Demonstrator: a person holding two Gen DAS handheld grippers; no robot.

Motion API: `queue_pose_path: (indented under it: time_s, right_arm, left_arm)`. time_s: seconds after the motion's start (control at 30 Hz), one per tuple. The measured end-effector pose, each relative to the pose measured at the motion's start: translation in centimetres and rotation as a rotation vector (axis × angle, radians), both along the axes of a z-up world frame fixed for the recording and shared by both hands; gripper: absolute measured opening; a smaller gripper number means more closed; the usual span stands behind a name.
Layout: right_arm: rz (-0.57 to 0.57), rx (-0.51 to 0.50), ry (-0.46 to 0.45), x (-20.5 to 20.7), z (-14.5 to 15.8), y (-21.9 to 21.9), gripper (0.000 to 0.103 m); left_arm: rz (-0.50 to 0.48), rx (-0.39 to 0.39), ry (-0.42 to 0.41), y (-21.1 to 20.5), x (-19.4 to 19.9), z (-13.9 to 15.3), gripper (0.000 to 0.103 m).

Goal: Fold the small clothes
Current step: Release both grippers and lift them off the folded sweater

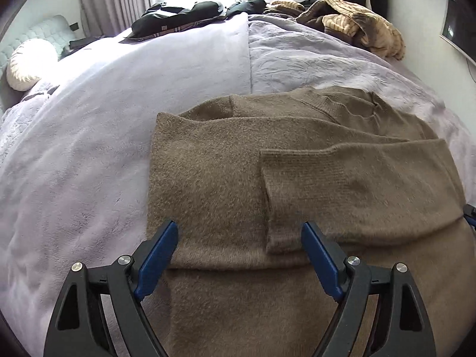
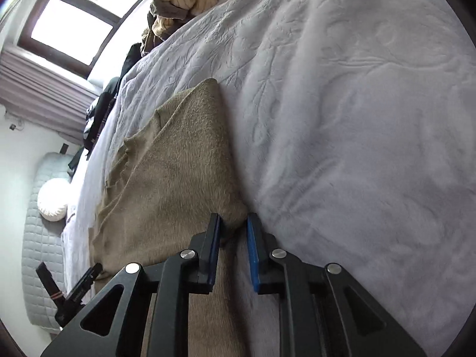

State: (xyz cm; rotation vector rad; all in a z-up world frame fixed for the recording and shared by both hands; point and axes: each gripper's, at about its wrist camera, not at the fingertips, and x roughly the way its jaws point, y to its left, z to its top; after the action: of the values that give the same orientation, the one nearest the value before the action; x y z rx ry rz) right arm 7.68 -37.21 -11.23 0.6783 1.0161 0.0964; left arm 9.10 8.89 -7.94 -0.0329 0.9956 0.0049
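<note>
A brown fuzzy sweater [image 1: 223, 178] lies flat on the bed, with one sleeve [image 1: 357, 184] folded across its body. My left gripper [image 1: 241, 232] hovers open just over the sweater's lower part, with nothing between its blue pads. In the right wrist view the sweater [image 2: 178, 163] shows from its side edge. My right gripper [image 2: 234, 220] is narrowly closed there, and a bunched fold of the sweater's edge fills the gap between its pads. Part of the left gripper [image 2: 71, 294] shows at the lower left of that view.
A pale lilac bed cover [image 1: 89, 148] spreads to the left and beyond the sweater. A heap of tan striped clothes [image 1: 357, 20] and black garments [image 1: 178, 15] lie at the bed's far edge below a window. A round white pillow [image 1: 26, 62] rests against the headboard.
</note>
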Motion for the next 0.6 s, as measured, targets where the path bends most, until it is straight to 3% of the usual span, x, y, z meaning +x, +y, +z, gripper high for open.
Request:
queue_pose_path:
  time_s: [0.17,0.27,0.37,0.43,0.53,0.6]
  right_arm:
    - [-0.006,-0.003,-0.005,-1.9,1.0,0.2,0.021]
    - [0.005,0.05,-0.028,-2.0,1.5,0.9,0.022]
    - [0.031,0.079,-0.039,-1.4,1.7,2.0,0.023]
    - [0.026,0.069,-0.045,-0.7,2.0,2.4,0.023]
    - [0.007,-0.014,-0.052,0.0,2.2,2.9,0.023]
    - [0.004,-0.108,0.012,0.8,1.3,3.1,0.023]
  left_arm:
    - [0.016,-0.037,0.004,0.5,-0.5,1.0,0.085]
    - [0.0,-0.151,0.016,0.4,-0.3,1.8,0.085]
    - [-0.023,-0.209,0.042,-0.4,0.3,1.5,0.081]
    - [-0.042,-0.209,0.072,-1.1,0.9,0.9,0.043]
    - [-0.033,-0.174,0.091,-1.4,1.2,0.2,0.026]
    - [-0.033,-0.182,0.086,-1.1,1.0,0.1,0.025]
